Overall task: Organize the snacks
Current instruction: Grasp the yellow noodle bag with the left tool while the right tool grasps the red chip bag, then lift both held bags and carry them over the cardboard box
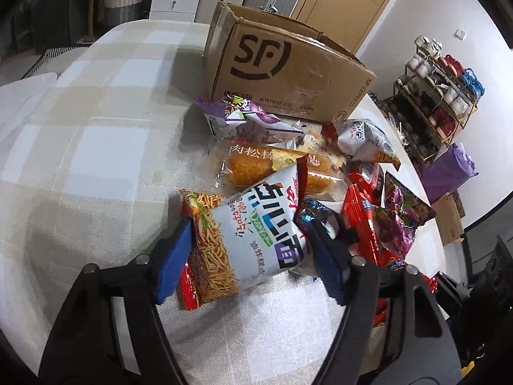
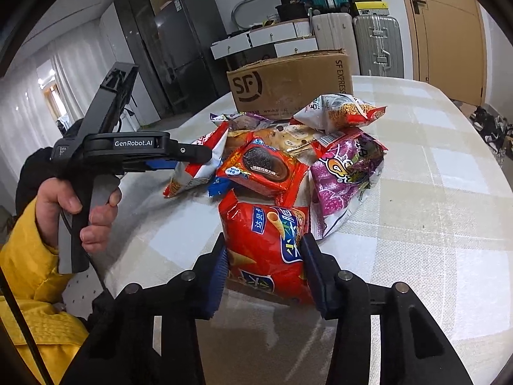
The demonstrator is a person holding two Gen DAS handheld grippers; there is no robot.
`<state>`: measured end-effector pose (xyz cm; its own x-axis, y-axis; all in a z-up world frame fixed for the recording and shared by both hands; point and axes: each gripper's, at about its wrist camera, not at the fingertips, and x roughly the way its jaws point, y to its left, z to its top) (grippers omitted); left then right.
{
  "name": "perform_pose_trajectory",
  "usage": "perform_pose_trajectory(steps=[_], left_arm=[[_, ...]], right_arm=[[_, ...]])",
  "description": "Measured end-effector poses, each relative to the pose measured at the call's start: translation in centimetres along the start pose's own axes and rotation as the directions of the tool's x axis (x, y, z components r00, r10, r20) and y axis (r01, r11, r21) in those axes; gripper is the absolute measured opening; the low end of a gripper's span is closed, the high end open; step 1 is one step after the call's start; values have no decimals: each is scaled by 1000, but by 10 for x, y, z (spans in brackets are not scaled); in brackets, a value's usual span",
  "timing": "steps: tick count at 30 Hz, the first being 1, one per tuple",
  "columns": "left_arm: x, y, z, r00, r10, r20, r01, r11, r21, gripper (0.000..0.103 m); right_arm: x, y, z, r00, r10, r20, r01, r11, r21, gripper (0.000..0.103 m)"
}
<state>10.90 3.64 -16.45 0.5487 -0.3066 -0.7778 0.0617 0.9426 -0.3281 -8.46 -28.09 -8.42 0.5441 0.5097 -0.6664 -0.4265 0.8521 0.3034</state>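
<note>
Jaws pinching noodle packet (image 1: 243, 240), red bag (image 2: 269, 250), lower edges hidden

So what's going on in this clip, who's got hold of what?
A person is working a pile of snack packets on a checked tablecloth with a handheld tool in each hand. The left tool is closed on a white noodle-snack bag; the right tool straddles a red snack bag, and its grip looks closed on it. An open SF cardboard box stands behind the pile.
</note>
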Motion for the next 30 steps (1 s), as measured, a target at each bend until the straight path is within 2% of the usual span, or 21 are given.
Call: perform_pose_trajectory(steps=[3,8,11,17,30], left_arm=[[-3,0,-1,1000,12,5,-12,1000,11,60],[-10,0,-5,1000,3,3,-3,1000,30,55],[-14,0,-7,1000,29,6,-29,999,46,55],[-29,11,-11,999,33,23,-34,999,32,55],[-78,4,-10,992,19,121,-28,997,75,55]], right_arm=[[-3,-2,-1,1000,18,15,-18,1000,19,44],[-13,-8,2,996,73,51,-77,995,71,44],[-17,-9,3,993,96,63,-101,991,84,44],[-23,-11,6,979,182,95,-194,972,131,44],[-45,-9,22,956,237,173,-263,953,149,44]])
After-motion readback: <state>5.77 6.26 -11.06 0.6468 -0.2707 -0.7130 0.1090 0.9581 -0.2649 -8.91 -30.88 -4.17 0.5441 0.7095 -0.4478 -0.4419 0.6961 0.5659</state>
